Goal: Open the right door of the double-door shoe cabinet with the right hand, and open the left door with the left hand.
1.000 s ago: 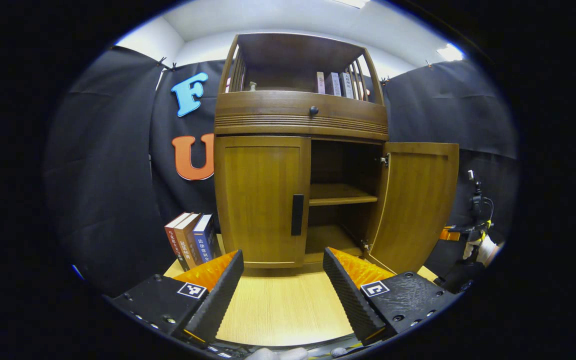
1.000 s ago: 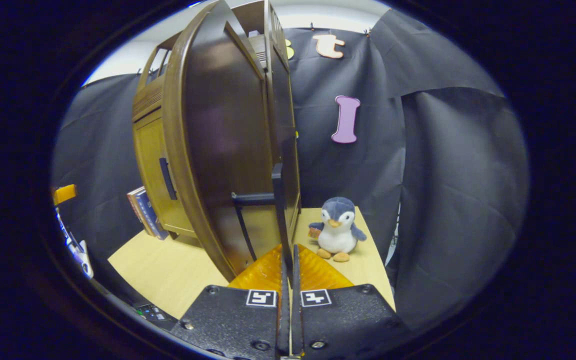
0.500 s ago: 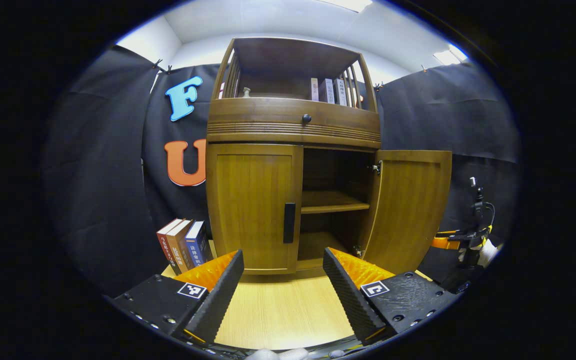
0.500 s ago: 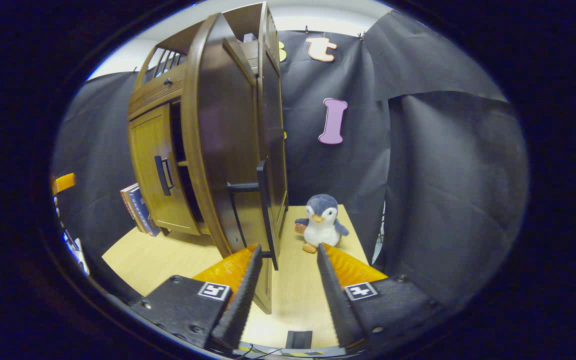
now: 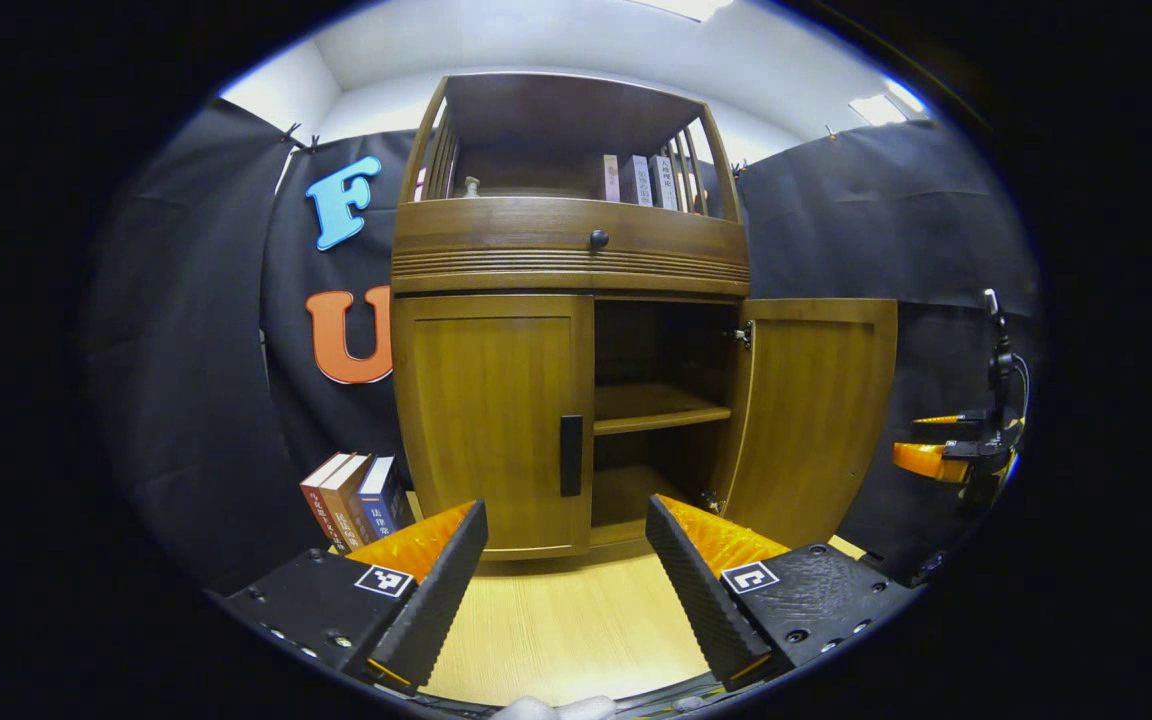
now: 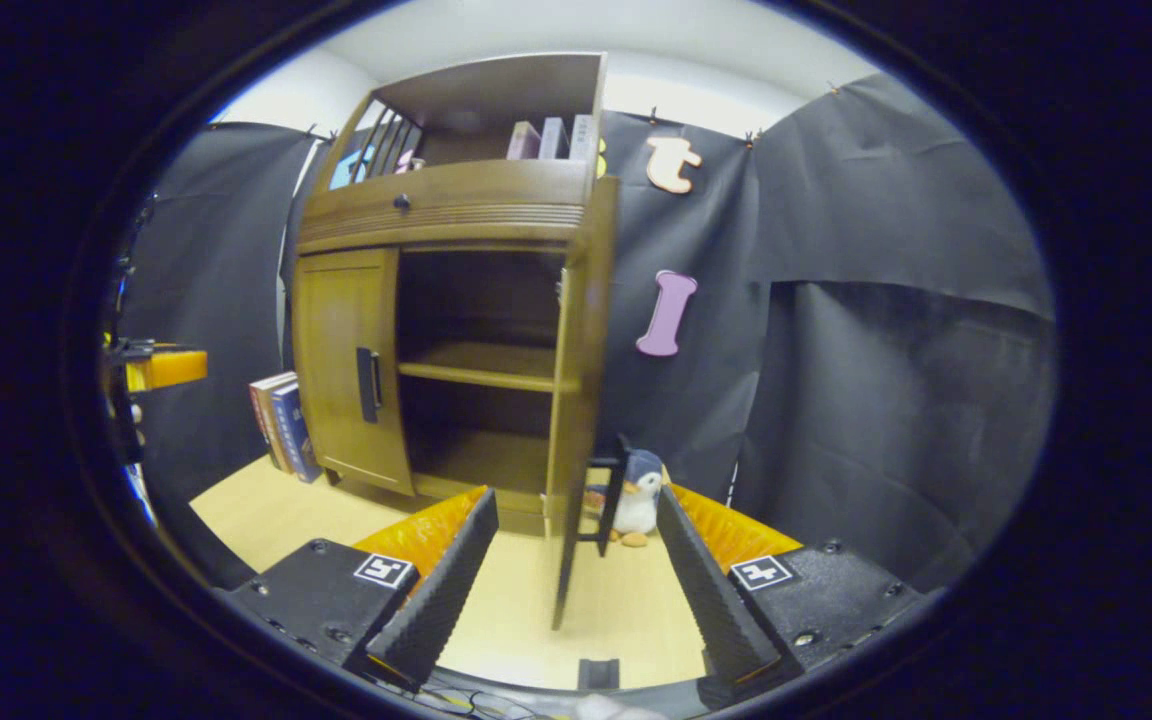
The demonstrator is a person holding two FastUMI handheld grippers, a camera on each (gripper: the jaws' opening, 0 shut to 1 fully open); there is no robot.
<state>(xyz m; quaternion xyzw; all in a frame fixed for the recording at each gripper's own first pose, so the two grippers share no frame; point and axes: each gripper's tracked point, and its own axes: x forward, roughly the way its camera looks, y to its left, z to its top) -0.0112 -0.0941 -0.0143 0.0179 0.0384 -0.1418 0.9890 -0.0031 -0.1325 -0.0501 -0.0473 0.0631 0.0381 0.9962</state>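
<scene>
The right tool (image 6: 570,560) has let go of the right door's handle (image 6: 612,497) and backed away since a second ago, its fingers now spread wide with the edge of the open right door (image 6: 576,400) standing between them, untouched. The shoe cabinet (image 5: 566,300) stands on the desk (image 5: 566,630) with its left door (image 5: 491,430) closed, books (image 5: 351,495) leaning beside it. The left tool (image 5: 566,570) hangs in front of the left door, fingers spread and empty.
</scene>
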